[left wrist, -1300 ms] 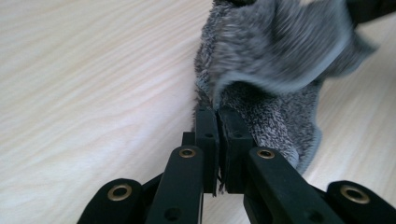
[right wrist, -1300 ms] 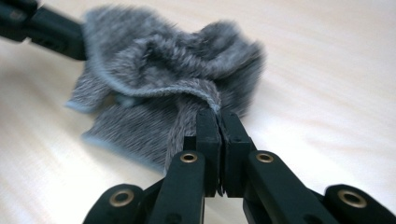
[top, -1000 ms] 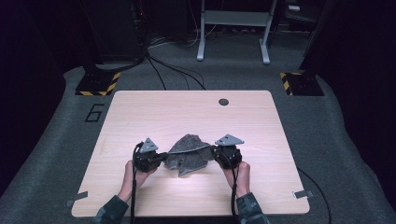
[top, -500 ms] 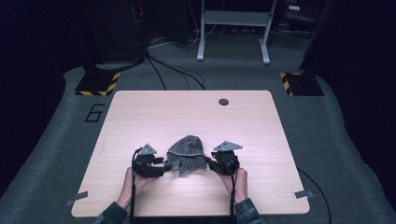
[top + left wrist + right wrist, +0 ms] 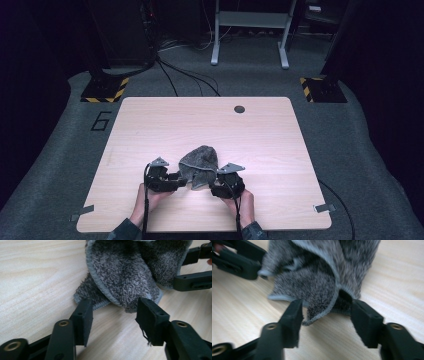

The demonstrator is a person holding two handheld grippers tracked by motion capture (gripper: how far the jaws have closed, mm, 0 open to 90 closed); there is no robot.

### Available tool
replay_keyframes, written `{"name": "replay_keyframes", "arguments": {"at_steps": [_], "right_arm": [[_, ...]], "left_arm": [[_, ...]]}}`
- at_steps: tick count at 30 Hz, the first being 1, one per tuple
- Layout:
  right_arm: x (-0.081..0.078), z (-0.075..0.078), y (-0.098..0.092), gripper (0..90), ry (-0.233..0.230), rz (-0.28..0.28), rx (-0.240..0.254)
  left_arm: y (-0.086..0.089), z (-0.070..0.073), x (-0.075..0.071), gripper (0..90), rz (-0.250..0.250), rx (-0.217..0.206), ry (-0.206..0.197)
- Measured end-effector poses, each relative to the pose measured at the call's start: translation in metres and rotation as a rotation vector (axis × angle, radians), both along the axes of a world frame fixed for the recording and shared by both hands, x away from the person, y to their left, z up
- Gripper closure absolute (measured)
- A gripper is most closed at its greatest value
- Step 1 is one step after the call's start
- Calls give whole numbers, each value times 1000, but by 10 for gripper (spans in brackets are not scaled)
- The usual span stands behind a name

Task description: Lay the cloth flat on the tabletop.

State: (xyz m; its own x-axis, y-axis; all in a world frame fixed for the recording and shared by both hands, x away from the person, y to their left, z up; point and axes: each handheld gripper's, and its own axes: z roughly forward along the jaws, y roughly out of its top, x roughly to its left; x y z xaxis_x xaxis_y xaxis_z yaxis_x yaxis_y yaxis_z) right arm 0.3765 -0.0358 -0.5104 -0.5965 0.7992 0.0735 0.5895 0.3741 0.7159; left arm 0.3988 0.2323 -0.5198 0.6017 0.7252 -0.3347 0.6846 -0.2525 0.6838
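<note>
A grey fluffy cloth (image 5: 199, 166) lies bunched near the front middle of the wooden table (image 5: 150, 130). My left gripper (image 5: 176, 180) sits at its left side and stands open; in the left gripper view the cloth (image 5: 125, 277) lies just past the jaw tips, its hemmed edge touching the left jaw. My right gripper (image 5: 214, 186) is at the cloth's right side, also open. In the right gripper view a folded corner of the cloth (image 5: 322, 285) reaches down between the spread jaws, not pinched. Each gripper view shows the other gripper farther off beside the cloth.
A small dark round hole (image 5: 239, 109) sits near the table's far edge. Beyond the table on the carpet are cables, a metal stand (image 5: 248, 30) and yellow-black striped bases (image 5: 105, 90). A "6" (image 5: 101, 120) is marked on the floor at left.
Both grippers moved toward the table's front edge, dragging the cloth with them. The cloth went from held up and spread to bunched on the table, and both jaws have opened.
</note>
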Motion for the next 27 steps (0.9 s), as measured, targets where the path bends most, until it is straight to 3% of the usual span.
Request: {"name": "replay_keyframes", "arguments": {"at_steps": [1,2,3,4,5,6,7,8,10,20,21,24,27], "right_arm": [[0,0,0,484,0,0,0],[2,-4,0,576,-5,-7,-9],[2,-4,0,576,-5,-7,-9],[2,-5,-1,667,-7,-15,0],[2,-5,-1,667,-7,-15,0],[2,-4,-3,750,-8,-13,3],[2,-4,-3,750,-8,-13,3],[2,-2,-4,820,-15,-16,2],[2,0,-6,859,-21,-24,4],[4,18,-26,876,-85,-62,4],[5,20,-28,876,-90,-67,3],[6,26,-32,876,-108,-62,-5],[8,40,-41,877,-142,-54,-4]], "left_arm": [[0,0,0,524,0,0,0],[0,-1,2,563,1,-4,-2],[0,-1,2,599,1,-4,-2],[-2,-2,3,636,-2,0,-2],[-2,-2,3,672,-2,0,-2],[-4,-2,4,712,-10,10,-9],[-4,-2,4,752,-10,10,-9],[-6,-3,4,787,-14,13,-18],[-9,-4,4,854,-20,20,-36],[-2,9,2,890,-15,95,-148],[3,15,3,891,3,121,-186],[8,22,3,893,12,142,-222],[15,40,3,893,18,196,-303]]}}
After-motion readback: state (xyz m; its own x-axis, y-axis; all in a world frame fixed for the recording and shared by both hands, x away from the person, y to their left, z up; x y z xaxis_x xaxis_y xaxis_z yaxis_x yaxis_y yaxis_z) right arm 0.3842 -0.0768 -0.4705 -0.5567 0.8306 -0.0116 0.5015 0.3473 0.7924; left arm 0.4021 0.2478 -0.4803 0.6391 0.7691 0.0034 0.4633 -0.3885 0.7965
